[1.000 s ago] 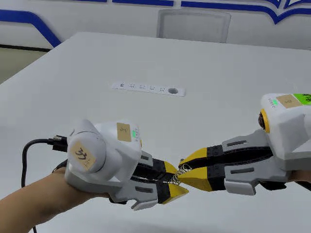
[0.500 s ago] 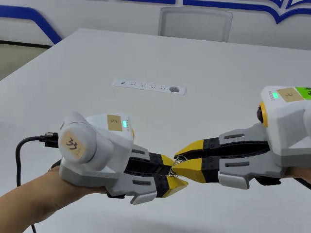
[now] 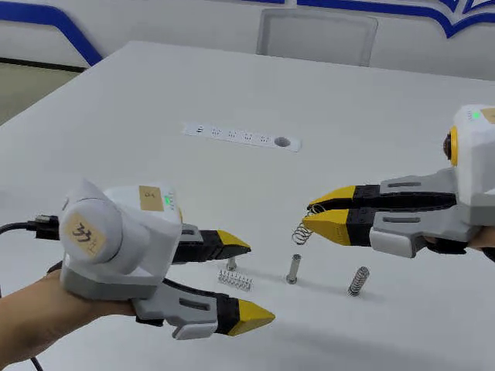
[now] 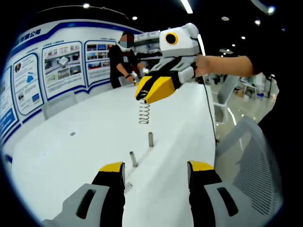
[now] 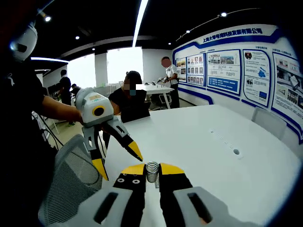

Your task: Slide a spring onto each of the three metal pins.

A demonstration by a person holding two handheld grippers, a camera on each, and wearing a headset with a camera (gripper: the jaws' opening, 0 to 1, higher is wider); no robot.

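A: Nearest to us, what do the tongs do?

B: The left gripper (image 3: pixel 262 280) is released. Its jaws stand wide apart with nothing between them, low over the table (image 3: pixel 155 116). Just beyond its tips a loose spring (image 3: pixel 235 280) lies on its side. Beside that spring stands a short pin (image 3: pixel 230 264), partly covered by the upper jaw.

A: And a little farther?

B: A second pin (image 3: pixel 293 268) stands upright and bare. To the right of it a leaning spring (image 3: pixel 358 280) rises from the table. I think it sits already on the third pin, but I cannot make out the pin inside.

A: Where is the spring that is in work?

B: The right gripper (image 3: pixel 307 215) is clenched on the hanging spring (image 3: pixel 301 233). It hangs down from the tips, above the second pin, and does not touch it yet.

A: How will it handle?

B: I judge it very light, of thin wire, soft along its length, and ready to jump away if it is pinched too hard. It is best taken at the upper coils, from the sides, so that the lower end is free for the pin.

A: What is unclear?

B: The top coils are hidden between the jaws, so I cannot tell how much is gripped. Whether the spring is exactly in line with the pin is also hard to judge. Far behind, a power strip (image 3: pixel 241 137) lies on the table, and a chair (image 3: pixel 317 37) is cut off by the upper edge.
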